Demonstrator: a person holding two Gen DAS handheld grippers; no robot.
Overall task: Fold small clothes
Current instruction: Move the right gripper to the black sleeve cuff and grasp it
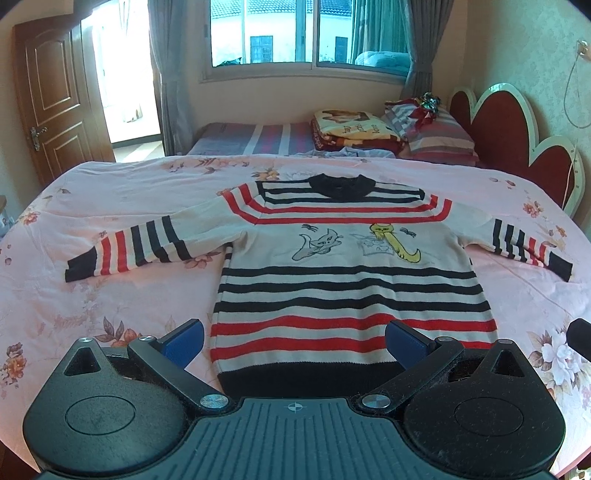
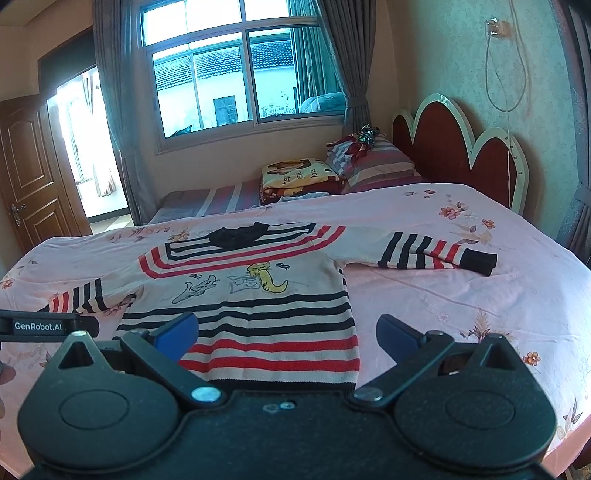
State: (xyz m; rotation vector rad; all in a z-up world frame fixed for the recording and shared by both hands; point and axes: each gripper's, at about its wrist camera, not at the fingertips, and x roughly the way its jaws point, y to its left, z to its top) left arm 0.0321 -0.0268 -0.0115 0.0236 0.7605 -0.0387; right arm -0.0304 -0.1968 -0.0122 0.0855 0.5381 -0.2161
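Observation:
A small striped sweater (image 1: pixel 343 266) (image 2: pixel 258 295), cream with black and red bands and two cartoon cats on the chest, lies flat and face up on the pink floral bedspread (image 1: pixel 110 295) (image 2: pixel 461 295). Both sleeves are spread out to the sides. Its black hem points toward me. My left gripper (image 1: pixel 293 341) hovers open over the hem, with blue fingers (image 1: pixel 184 341) on either side of the lower body. My right gripper (image 2: pixel 286 338) is open too, above the sweater's lower right corner. Part of the left gripper (image 2: pixel 48 326) shows at the left edge of the right wrist view.
A folded blanket (image 1: pixel 351 129) and striped pillows (image 1: pixel 436 136) lie at the far end by the red scalloped headboard (image 1: pixel 517 140). A window (image 1: pixel 295 33) with curtains faces me, and a wooden door (image 1: pixel 51 99) stands open at left. A cable (image 2: pixel 511 110) hangs on the right wall.

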